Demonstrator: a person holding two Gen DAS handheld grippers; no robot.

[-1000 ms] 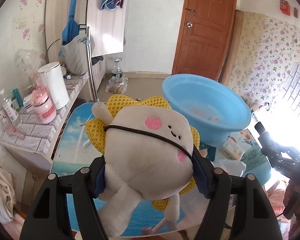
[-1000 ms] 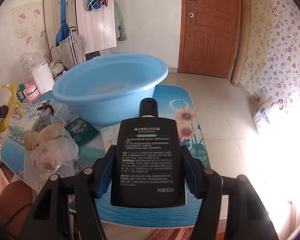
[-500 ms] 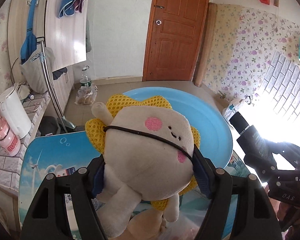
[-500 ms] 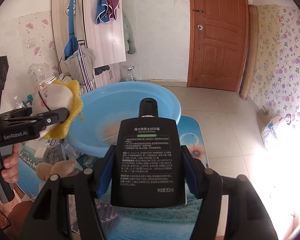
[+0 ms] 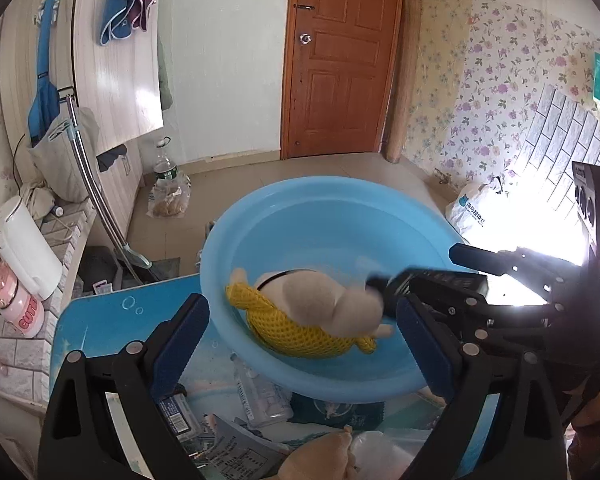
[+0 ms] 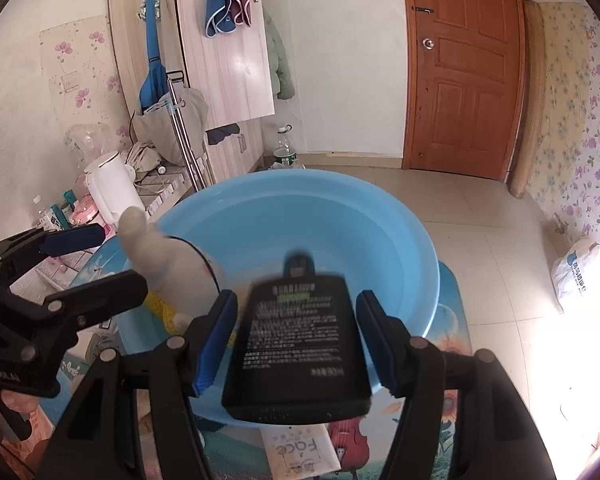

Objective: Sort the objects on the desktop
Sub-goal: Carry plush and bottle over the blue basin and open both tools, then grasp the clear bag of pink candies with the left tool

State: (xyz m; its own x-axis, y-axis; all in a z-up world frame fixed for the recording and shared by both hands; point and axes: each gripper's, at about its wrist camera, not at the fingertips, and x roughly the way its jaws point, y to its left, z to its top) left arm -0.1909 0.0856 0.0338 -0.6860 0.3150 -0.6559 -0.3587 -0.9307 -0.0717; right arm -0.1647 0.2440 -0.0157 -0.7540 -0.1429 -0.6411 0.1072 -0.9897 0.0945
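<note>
The blue basin [image 5: 332,200] stands on the table. My left gripper [image 5: 300,340] is open over its near rim, and the sunflower plush toy [image 5: 312,312] is free of the jaws, dropping into the basin. It also shows in the right wrist view [image 6: 168,264]. My right gripper [image 6: 296,340] is open above the basin [image 6: 300,196]. The black flat bottle [image 6: 296,344] is blurred between the spread jaws, falling free. In the left wrist view the right gripper [image 5: 460,280] and the bottle's cap end [image 5: 392,284] reach in from the right.
Packets and leaflets [image 5: 236,440] and a brown plush [image 5: 320,456] lie on the table in front of the basin. A side counter at left holds a white kettle [image 5: 20,252] and pink jar [image 5: 18,304]. A leaflet [image 6: 300,452] lies by the basin.
Both grippers have moved over the basin and opened. The plush has left the left jaws and the bottle has left the right jaws; both are dropping towards the basin.
</note>
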